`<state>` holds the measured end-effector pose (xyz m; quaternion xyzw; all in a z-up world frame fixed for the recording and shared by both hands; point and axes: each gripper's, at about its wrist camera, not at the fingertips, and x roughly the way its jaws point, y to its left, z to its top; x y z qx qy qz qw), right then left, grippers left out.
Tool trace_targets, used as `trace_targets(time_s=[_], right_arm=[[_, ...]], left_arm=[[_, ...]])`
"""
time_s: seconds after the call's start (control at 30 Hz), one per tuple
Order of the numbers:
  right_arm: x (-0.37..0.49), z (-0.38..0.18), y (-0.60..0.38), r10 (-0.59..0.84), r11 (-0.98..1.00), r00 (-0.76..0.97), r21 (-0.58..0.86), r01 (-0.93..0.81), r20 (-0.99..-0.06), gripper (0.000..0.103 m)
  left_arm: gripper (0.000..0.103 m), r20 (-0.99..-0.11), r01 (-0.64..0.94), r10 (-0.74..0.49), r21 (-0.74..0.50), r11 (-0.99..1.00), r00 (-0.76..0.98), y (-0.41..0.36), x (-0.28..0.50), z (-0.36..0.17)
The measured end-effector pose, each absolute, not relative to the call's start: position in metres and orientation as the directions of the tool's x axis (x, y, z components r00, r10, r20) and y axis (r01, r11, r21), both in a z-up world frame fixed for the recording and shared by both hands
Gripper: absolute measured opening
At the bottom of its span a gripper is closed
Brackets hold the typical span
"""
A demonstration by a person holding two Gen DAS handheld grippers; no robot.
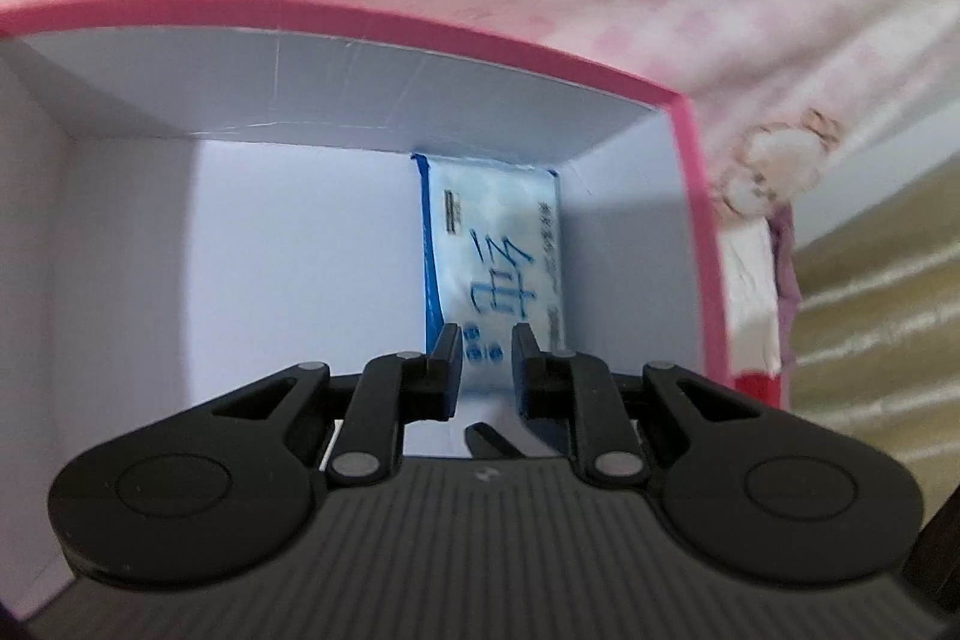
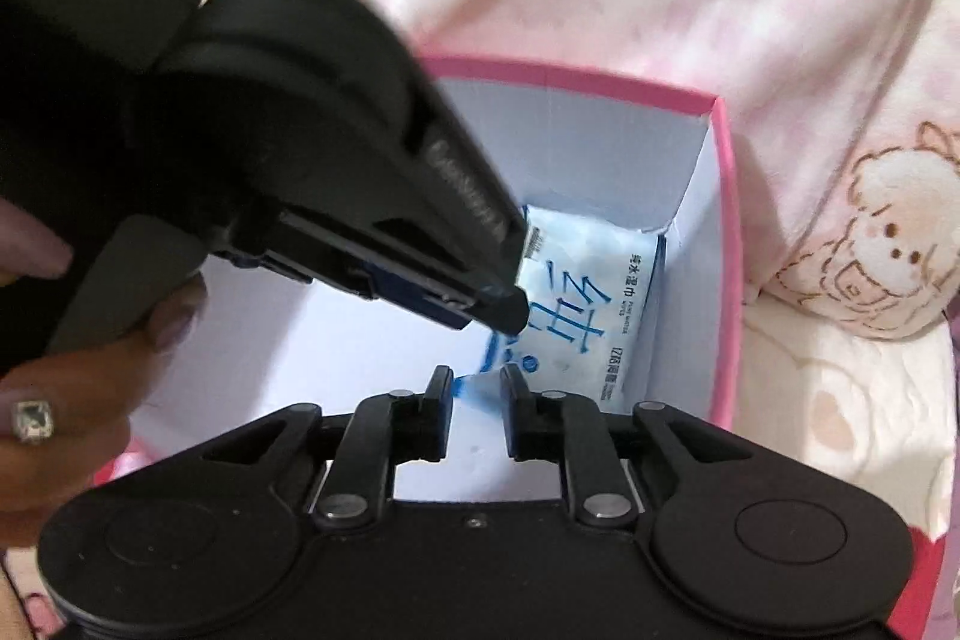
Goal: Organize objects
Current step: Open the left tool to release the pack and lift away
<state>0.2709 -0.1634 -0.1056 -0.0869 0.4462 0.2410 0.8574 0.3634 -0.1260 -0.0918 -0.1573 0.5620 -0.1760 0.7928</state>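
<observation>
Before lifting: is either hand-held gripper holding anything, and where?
Right hand-held gripper seems to pinch the wipes pack by its near blue corner; left hand-held gripper is shut beside it, grip unclear.

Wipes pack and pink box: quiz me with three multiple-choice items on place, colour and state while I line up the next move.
1. Where does the wipes pack lie?
A. on the bedsheet
B. in the box, against its right wall
C. on the box rim

2. What colour is the box rim?
A. pink
B. green
C. black

3. How is the right gripper?
A. wide open
B. clamped on the box wall
C. shut, holding nothing

Key: 1 B, the pack rests on the white floor in the far right corner; 2 A, pink edges frame the white interior; 3 C, its fingers stand narrow over the box floor with nothing between them.
</observation>
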Motion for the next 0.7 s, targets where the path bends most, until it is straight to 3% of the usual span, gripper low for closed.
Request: trace_targets(time_s=[0.13,0.3,0.7], right_arm=[[0.244,-0.077,-0.176,0.374,0.876,0.478,0.134,-0.463,-0.795,0.025],[0.205,-0.033,-0.194,0.411,0.862,0.476,0.162,-0.479,-0.777,0.043],[0.168,0.051,-0.215,0.446,0.797,0.427,0.132,-0.59,-0.786,0.062]], left_arm=[[0.024,-0.854,0.187,-0.408,-0.365,0.912,0.323,-0.117,0.341,-0.062],[0.029,-0.865,0.231,-0.391,-0.33,0.915,0.315,-0.089,0.301,-0.02],[0.051,-0.888,0.325,-0.321,-0.213,0.921,0.329,-0.048,0.19,0.052]])
